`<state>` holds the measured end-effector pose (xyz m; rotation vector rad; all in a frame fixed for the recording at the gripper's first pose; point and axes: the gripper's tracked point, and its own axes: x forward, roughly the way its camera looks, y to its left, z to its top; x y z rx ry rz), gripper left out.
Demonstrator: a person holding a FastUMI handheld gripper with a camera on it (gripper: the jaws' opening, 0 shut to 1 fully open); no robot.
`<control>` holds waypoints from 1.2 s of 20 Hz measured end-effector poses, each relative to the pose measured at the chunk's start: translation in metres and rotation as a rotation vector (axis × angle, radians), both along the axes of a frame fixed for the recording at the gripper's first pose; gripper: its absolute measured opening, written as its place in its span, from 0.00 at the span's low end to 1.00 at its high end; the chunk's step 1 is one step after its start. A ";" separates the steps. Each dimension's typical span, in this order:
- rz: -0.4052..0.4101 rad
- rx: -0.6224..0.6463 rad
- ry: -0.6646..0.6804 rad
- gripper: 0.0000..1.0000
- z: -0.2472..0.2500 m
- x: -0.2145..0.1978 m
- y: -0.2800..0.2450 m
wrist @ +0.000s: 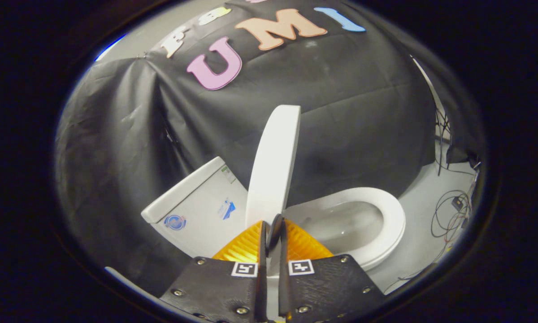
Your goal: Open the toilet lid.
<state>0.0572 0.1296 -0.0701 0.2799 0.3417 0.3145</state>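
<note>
Toilet lid (273,166) stands raised, close to upright, its lower edge caught between the two fingers of the claw (272,226), which is drawn narrow and pinches that edge from both sides. Beside the lid, the white seat ring (392,215) lies flat around the open bowl (349,224). On the lid's other side sits the white tank (197,206), bearing stickers. Black cloth (349,112) hangs behind the toilet, and loose cables (450,215) trail across the pale floor (421,242) beyond the seat.
</note>
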 end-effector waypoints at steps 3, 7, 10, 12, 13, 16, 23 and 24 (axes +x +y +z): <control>0.006 -0.009 -0.010 0.11 0.003 0.000 0.006; 0.016 -0.032 -0.025 0.11 0.005 -0.001 0.012; 0.022 -0.041 -0.034 0.11 0.007 -0.002 0.019; 0.026 -0.045 -0.039 0.11 0.008 -0.002 0.023; 0.027 -0.049 -0.043 0.11 0.009 -0.002 0.024; 0.031 -0.065 -0.058 0.11 0.010 -0.001 0.032; 0.046 -0.140 -0.102 0.11 0.015 -0.002 0.052; 0.050 -0.155 -0.109 0.11 0.017 -0.002 0.055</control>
